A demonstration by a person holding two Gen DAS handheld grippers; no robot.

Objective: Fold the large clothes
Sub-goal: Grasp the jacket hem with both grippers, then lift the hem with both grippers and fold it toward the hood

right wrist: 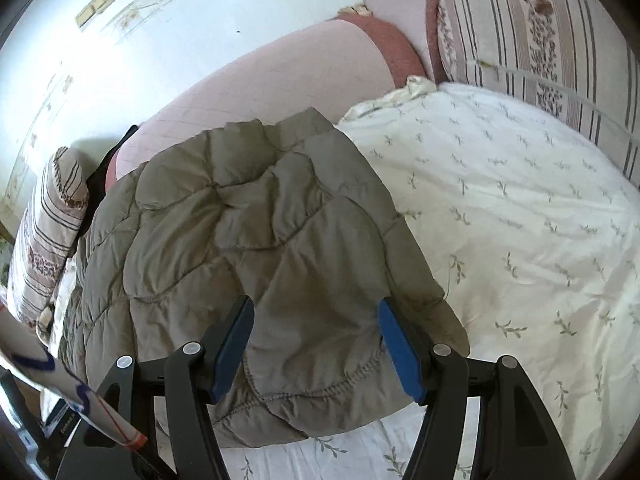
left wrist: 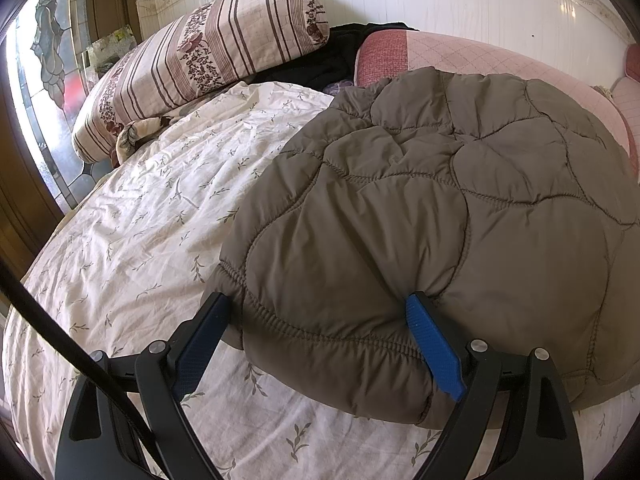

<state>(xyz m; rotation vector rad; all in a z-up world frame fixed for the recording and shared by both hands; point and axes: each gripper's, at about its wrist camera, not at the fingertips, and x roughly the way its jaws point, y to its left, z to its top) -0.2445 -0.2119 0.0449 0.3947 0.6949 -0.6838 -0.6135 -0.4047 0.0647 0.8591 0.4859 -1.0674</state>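
Softly quilted jacket [left wrist: 440, 208] — puffy, olive, matte

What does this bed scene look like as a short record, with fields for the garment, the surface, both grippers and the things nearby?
garment: olive quilted jacket, folded, lying flat
surface: leaf-print sheet
left gripper: jaws wide around the jacket's near edge
right gripper: jaws astride the jacket's near edge
nearby: striped pillow, pink headboard

Home bedroom, bed with leaf-print sheet [left wrist: 132, 216], striped floral pillow [left wrist: 200, 60], padded pink headboard [left wrist: 480, 60]
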